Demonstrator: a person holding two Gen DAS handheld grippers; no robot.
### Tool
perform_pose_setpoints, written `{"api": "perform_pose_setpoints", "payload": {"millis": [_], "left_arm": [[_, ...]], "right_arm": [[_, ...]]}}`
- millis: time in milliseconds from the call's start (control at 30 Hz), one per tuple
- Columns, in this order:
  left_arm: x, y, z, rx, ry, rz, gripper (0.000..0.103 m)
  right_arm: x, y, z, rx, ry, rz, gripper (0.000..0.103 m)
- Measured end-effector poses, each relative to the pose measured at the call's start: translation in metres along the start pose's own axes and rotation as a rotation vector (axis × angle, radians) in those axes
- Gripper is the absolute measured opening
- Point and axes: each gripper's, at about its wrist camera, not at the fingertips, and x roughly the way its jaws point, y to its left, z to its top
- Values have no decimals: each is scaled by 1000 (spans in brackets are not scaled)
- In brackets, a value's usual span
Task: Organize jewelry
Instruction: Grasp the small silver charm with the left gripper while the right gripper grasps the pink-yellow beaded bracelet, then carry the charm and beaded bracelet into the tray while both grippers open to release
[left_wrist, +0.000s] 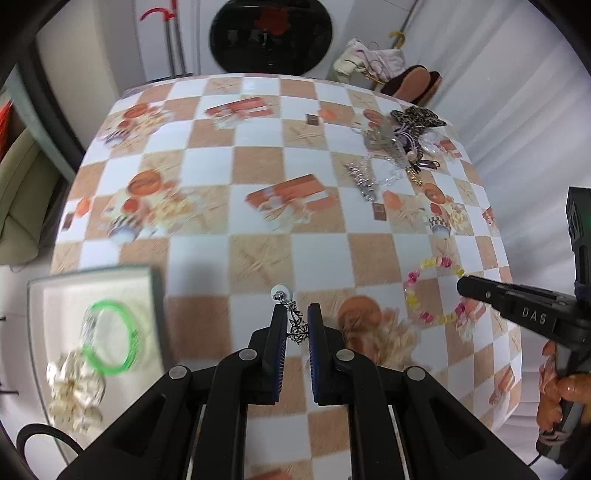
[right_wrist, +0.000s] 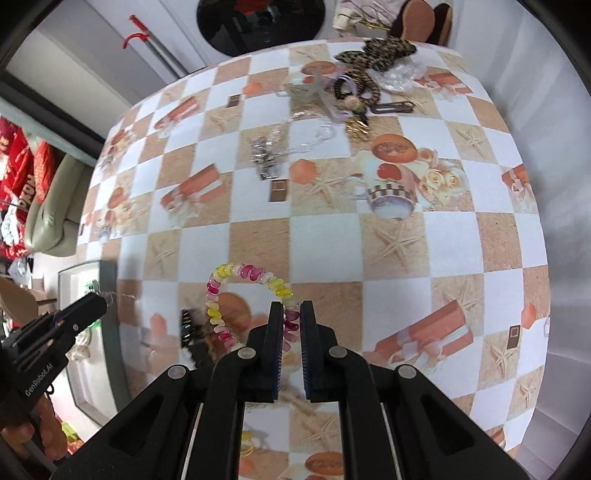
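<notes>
My left gripper (left_wrist: 296, 308) is shut on a silver filigree earring (left_wrist: 295, 325) with a white stud end, held above the checkered table (left_wrist: 207, 243). A white tray (left_wrist: 37, 295) at the lower left holds a green bangle (left_wrist: 114, 332) and a pearl piece (left_wrist: 74, 391). My right gripper (right_wrist: 292, 306) is shut on a pink and yellow coil bracelet (right_wrist: 240, 273); the bracelet (left_wrist: 432, 291) and right gripper (left_wrist: 465, 288) also show in the left wrist view. A pile of jewelry (left_wrist: 402, 144) lies at the far right, also in the right wrist view (right_wrist: 347, 85).
A silver chain piece (right_wrist: 264, 155) lies mid-table. A dark hair clip (right_wrist: 190, 330) lies by the bracelet. The tray (right_wrist: 74, 273) stands at the left table edge in the right wrist view, next to the left gripper (right_wrist: 99, 304). Slippers and clothes lie beyond the far edge.
</notes>
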Motion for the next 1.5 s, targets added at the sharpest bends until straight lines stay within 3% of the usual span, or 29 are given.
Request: {"api": "perform_pose_setpoints", "payload": {"millis": [333,767,1100,1500], "left_arm": [[-43,54,-46,-81,-21,29,15],[-73,148,-113,-274,-18,104,15],[-49,200,-150,-359,45,181,15],[-13,223,-141,-367,74,236,15]], "right_arm": [[-13,70,-14,-112,3,54,9],[13,206,-31,-354,76,140,9],[67,287,-59,-510,206,152,9],[121,315,-70,-565,290,84,9]]}}
